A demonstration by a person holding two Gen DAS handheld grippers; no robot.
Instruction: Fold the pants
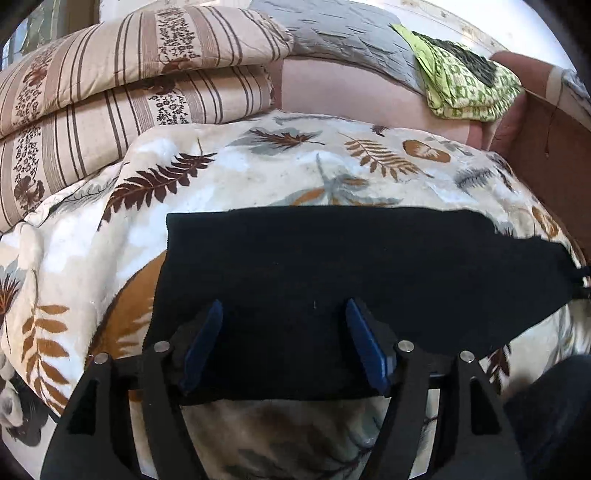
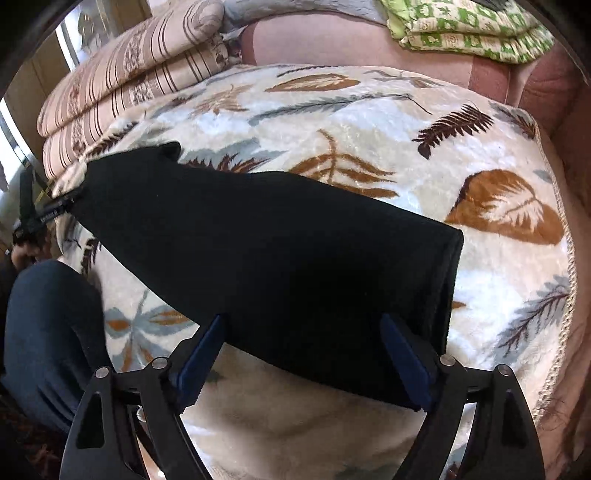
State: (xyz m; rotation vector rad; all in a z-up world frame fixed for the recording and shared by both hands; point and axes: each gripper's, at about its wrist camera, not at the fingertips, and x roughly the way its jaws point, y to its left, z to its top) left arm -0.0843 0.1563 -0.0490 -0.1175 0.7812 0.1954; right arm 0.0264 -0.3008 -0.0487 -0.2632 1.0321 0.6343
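Left tongs wide open, blue pads either side of the near edge of the pants, gripping nothing. Right tongs also wide open over the near edge, nothing held; contact with the cloth unclear. One pair of black pants, folded flat, lies on a leaf-print blanket on the bed. Behind: two striped pillows, one grey quilt, one green folded cloth.
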